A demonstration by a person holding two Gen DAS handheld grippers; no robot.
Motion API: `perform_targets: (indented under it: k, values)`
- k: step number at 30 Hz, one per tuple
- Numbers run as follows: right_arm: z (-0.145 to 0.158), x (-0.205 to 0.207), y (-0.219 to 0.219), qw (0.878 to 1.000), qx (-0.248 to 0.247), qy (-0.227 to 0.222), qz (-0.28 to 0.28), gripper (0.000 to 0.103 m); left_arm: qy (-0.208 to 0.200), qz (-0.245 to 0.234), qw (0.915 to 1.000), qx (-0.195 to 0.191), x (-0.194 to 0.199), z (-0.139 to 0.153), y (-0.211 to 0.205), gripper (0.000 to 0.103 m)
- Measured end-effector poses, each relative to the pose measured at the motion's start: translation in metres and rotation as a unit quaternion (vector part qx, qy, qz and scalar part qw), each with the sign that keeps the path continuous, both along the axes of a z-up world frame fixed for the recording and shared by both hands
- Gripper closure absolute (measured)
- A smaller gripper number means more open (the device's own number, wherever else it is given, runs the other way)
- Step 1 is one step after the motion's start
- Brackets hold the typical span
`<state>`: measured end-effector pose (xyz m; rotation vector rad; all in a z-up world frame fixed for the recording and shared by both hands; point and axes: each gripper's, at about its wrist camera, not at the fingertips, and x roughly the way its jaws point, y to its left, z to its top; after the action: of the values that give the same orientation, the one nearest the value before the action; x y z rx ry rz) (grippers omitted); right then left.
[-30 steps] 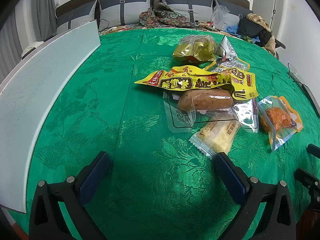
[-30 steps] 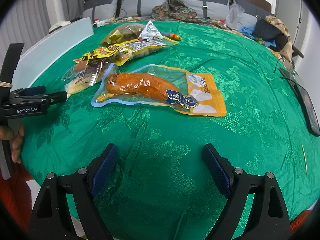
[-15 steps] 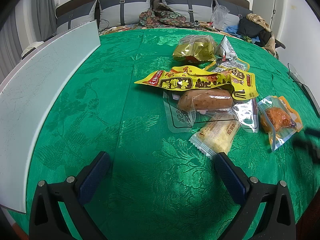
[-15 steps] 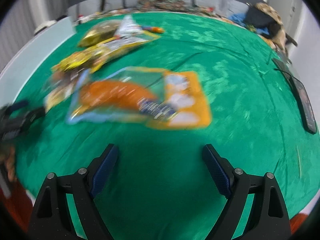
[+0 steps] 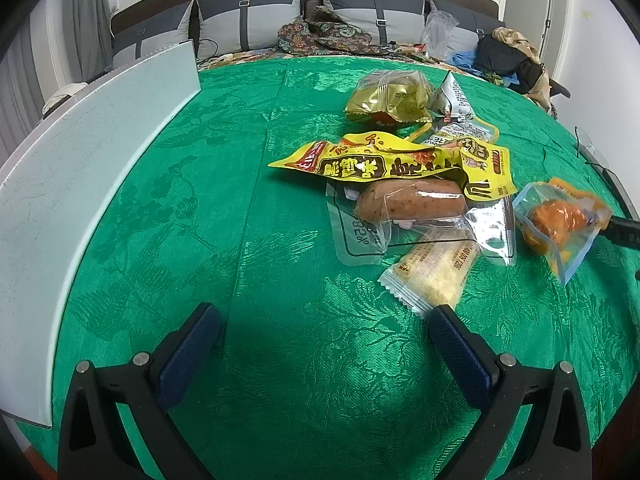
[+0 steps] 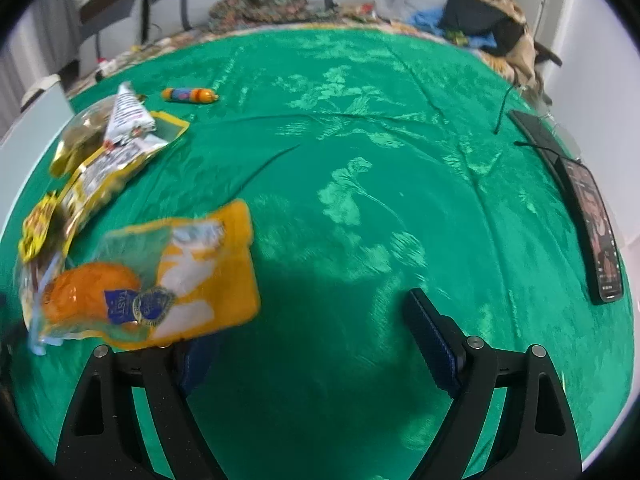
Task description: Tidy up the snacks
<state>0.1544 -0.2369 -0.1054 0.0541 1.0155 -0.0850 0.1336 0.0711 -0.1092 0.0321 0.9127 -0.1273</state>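
Observation:
A pile of snacks lies on the green tablecloth: a gold bag, a yellow packet, a brown sausage in clear wrap, a pale cake bar and an orange-filled pouch. My left gripper is open and empty, just short of the cake bar. My right gripper is open, its left finger right at the near edge of the orange pouch, which is blurred. Its dark tip shows in the left wrist view beside the pouch.
A white board runs along the table's left edge. A phone and a cable lie at the right edge. A small orange sausage stick lies apart at the back. Pillows and clothes sit behind the table.
My right gripper has swung right and forward, so the orange pouch now sits at its left finger. The left gripper has not moved.

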Motion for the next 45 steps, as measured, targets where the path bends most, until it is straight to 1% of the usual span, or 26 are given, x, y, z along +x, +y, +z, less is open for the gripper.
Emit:
perform_targets:
  k: [3, 7, 10, 15, 45]
  values:
    - [0.000, -0.006, -0.010, 1.000, -0.002, -0.016, 0.003, 0.014, 0.000, 0.000, 1.0000, 0.001, 0.000, 0.000, 0.000, 0.000]
    - [-0.002, 0.003, -0.020, 1.000, -0.010, -0.025, 0.002, 0.012, 0.000, 0.000, 1.0000, 0.001, 0.000, 0.000, 0.000, 0.000]
    - [-0.004, 0.005, -0.022, 0.999, -0.004, -0.034, -0.001, 0.009, 0.000, 0.000, 1.0000, 0.001, 0.000, 0.000, 0.000, 0.000]
    - [-0.004, 0.003, -0.024, 0.999, 0.003, -0.035, -0.002, 0.008, 0.000, 0.000, 1.0000, 0.001, 0.000, 0.000, 0.000, 0.000]
    - [-0.004, 0.003, -0.024, 0.999, 0.003, -0.035, -0.001, 0.008, 0.000, 0.000, 1.0000, 0.001, 0.000, 0.000, 0.000, 0.000]
